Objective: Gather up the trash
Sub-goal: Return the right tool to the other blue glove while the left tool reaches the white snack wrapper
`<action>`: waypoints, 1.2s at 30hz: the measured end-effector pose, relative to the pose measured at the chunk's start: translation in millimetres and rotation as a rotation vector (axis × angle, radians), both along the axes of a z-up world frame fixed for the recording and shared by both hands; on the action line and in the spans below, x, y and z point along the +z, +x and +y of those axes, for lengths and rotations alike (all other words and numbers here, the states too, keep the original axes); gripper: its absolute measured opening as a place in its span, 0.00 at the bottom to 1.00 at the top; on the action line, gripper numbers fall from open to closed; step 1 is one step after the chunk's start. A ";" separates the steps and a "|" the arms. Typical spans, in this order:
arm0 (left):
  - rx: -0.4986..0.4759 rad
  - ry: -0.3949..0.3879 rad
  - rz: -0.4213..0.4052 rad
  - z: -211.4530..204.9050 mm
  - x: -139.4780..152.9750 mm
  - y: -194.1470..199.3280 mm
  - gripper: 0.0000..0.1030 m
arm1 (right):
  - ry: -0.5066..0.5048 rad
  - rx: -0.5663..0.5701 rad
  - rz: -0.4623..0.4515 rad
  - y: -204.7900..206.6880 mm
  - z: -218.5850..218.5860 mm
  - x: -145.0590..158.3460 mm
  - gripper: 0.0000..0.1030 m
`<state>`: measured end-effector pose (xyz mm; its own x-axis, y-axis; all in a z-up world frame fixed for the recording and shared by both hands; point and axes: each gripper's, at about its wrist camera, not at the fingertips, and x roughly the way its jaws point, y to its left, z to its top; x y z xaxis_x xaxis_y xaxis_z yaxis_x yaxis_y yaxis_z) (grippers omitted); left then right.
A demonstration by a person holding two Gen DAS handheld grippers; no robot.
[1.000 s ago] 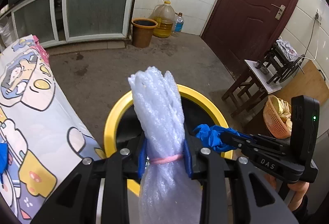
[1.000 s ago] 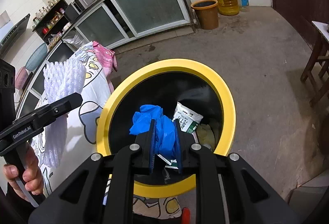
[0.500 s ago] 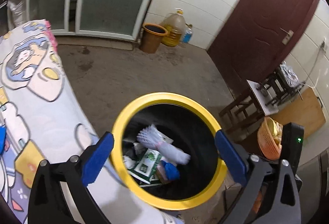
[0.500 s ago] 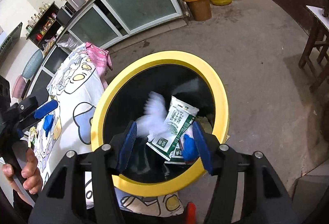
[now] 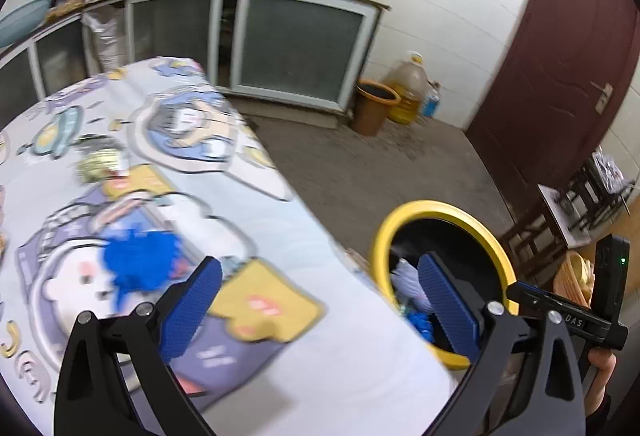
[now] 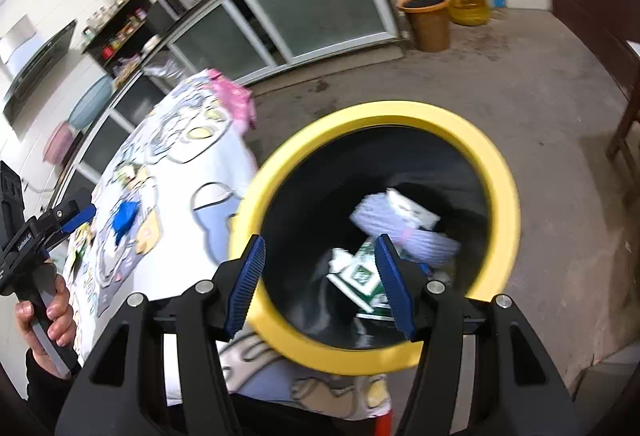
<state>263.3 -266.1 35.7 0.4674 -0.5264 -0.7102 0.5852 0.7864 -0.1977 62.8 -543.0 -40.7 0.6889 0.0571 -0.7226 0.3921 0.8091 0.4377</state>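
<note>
The yellow-rimmed black trash bin stands on the floor beside the table; it also shows in the left wrist view. Inside lie a white bubble-wrap roll, a green and white packet and a blue glove. My left gripper is open and empty over the table edge. A crumpled blue glove lies on the table ahead of it, also seen from the right wrist. My right gripper is open and empty above the bin.
The table has a cartoon-print cloth with a small yellowish scrap further back. Kitchen cabinets, a brown bucket and an oil jug stand by the far wall. A stool and an orange basket are right of the bin.
Both grippers opened and dropped the bubble-wrap roll and the blue glove into the bin. The left gripper has since swung left toward the table; the right stays above the bin.
</note>
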 end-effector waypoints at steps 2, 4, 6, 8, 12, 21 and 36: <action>0.031 0.000 -0.021 30.0 5.8 3.6 0.92 | -0.012 0.031 -0.003 10.3 13.9 4.9 0.53; 0.061 0.006 -0.040 55.0 9.5 4.7 0.92 | -0.025 0.070 -0.004 21.2 28.7 9.5 0.53; 0.100 0.021 -0.062 86.2 13.3 6.8 0.92 | -0.043 0.114 -0.008 34.0 46.9 15.4 0.54; 0.153 0.050 -0.089 122.3 14.9 8.8 0.92 | -0.056 0.161 -0.016 47.4 66.2 21.5 0.54; 0.246 0.127 -0.123 178.1 12.5 12.4 0.92 | -0.090 0.261 -0.035 75.9 106.8 31.7 0.59; 0.423 0.209 -0.123 274.3 -4.8 32.0 0.92 | -0.165 0.467 -0.045 147.8 196.3 39.3 0.58; 0.579 0.167 0.011 319.9 -36.0 93.7 0.92 | -0.310 0.664 -0.015 226.0 274.5 32.6 0.58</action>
<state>357.0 53.8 -0.4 0.6367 -0.0695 -0.7680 0.0512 0.9975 -0.0478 288.8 -268.5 -8.0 0.5903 0.2607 -0.7639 -0.2288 0.9616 0.1514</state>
